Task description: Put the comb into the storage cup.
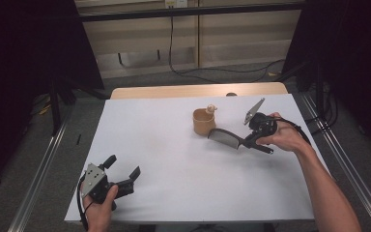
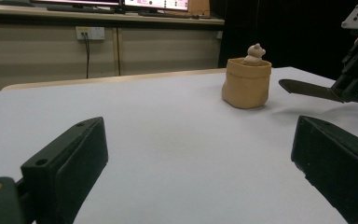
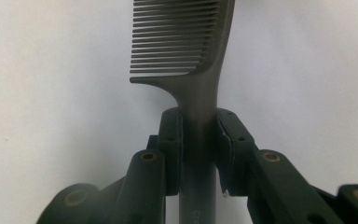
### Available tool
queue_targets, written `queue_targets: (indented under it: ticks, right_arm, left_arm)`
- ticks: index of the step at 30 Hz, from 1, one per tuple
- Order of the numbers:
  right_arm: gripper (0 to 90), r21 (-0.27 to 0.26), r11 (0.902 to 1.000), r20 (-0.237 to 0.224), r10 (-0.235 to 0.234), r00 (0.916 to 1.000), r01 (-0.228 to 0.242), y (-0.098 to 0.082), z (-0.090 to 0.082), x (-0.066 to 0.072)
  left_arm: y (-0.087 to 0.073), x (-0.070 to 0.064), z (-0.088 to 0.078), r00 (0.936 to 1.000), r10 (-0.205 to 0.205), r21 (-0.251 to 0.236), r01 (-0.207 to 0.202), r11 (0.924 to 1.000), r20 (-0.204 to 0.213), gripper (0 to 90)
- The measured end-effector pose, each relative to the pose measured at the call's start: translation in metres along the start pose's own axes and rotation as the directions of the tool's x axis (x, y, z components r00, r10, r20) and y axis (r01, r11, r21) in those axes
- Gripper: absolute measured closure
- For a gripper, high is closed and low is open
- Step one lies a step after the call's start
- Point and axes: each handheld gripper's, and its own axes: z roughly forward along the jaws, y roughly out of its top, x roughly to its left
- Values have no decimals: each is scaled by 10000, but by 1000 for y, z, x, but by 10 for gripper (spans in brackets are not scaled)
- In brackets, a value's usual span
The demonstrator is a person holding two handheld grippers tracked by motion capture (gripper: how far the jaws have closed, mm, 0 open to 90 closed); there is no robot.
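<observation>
The comb (image 1: pixel 226 138) is being held above the right half of the counter (image 1: pixel 174 154), just in front of the tan pouch (image 1: pixel 204 122), with its toothed end pointing toward the counter's left edge. In the right gripper view its handle (image 3: pixel 198 140) is being clamped between the two jaws of the right claw (image 3: pixel 198 149), and the teeth are projecting well beyond the jaw tips.

The grip is being applied on a narrow, smooth handle only, so the long toothed end is likely acting as a lever. If the comb is pressed against the pouch or the counter, it is judged liable to pivot or slide between the jaws. The pouch appears soft and light, and a small figure (image 1: pixel 211 109) is sitting at its rim toward the counter's far edge. Contact from the comb tip could tip the pouch or dislodge the figure. Whether the comb tip is touching the pouch cannot be told from these views.

The right hand (image 1: pixel 285 135) is being held near the counter's right edge, with the forearm coming in from the near right corner and the claw directed leftward and roughly level. The left claw (image 1: pixel 125 170) is being rested near the near left corner with its jaws spread wide apart and nothing between them. It is being aimed across the counter toward the pouch, well apart from it.
</observation>
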Motion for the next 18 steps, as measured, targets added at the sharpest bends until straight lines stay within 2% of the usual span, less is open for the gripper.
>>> queue_targets:
  ticks: [3, 5, 6, 8, 10, 11, 12, 18]
  right_arm:
    - [732, -169, 9999, 17, -1, 10000, 1, 0, -2, 3]
    - [733, -441, 9990, -17, -32, 10000, 31, 1, -4, 5]
    - [733, -654, 9978, 125, 130, 9998, -122, 0, -7, 6]
    - [732, -760, 9970, 181, 169, 9997, -155, -1, -8, 7]
    - [732, -1271, 9912, 414, 431, 9982, -376, -3, -11, 8]
    - [732, -1271, 9912, 414, 431, 9982, -376, -3, -11, 8]
    - [732, -1517, 9873, 508, 547, 9972, -465, -4, -13, 10]
    - [732, -1933, 9781, 652, 914, 9937, -773, -8, -13, 9]
  left_arm:
    - [0, 0, 0, 10000, -25, 6, 25, 10000, -14, 38]
    - [0, 0, 0, 9999, 104, -14, -104, 9999, -29, 38]
    - [1, 0, -1, 9999, 114, -15, -114, 9999, -21, 38]
    - [1, 0, 0, 10000, 83, -20, -83, 10000, -2, 38]
    - [0, 0, 0, 10000, 91, -12, -91, 10000, -32, 38]
    - [0, 0, 0, 10000, 56, -15, -56, 10000, -28, 38]
    - [0, 0, 0, 10000, 55, -9, -55, 10000, -26, 38]
    - [1, -3, -1, 10000, 87, -31, -87, 10000, 24, 38]
